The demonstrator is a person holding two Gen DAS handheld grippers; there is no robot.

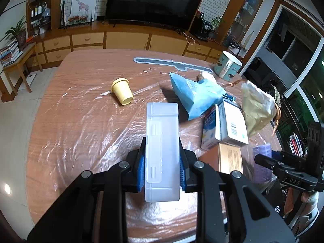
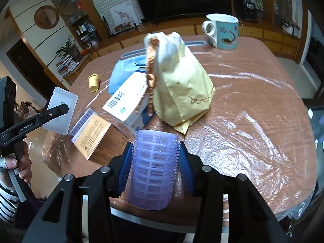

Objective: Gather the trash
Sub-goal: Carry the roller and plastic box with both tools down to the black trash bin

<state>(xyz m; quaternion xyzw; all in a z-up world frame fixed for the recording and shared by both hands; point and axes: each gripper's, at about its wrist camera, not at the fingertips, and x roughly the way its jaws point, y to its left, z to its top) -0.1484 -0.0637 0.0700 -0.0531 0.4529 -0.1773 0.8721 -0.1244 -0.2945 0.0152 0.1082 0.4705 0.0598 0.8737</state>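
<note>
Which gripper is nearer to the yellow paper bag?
Right. The right gripper, holding a purple hair roller, is just before the yellow paper bag. The left gripper, holding a clear plastic box, is farther away.

A translucent white plastic case (image 1: 162,151), rectangular with a hinged lid and two clasps, is clamped lengthwise between the pads of the left tool (image 1: 162,167), clear of the counter (image 1: 81,131). A purple hair roller (image 2: 154,169), cylindrical with bristled surface, is clamped upright-on-axis in the right tool (image 2: 155,167). On the counter: a yellow cup (image 1: 122,90) on its side, a blue bag (image 1: 195,96), stacked white cartons (image 1: 226,124), a tan booklet (image 1: 230,158), and a tied pale yellow pouch (image 1: 257,108).
</note>
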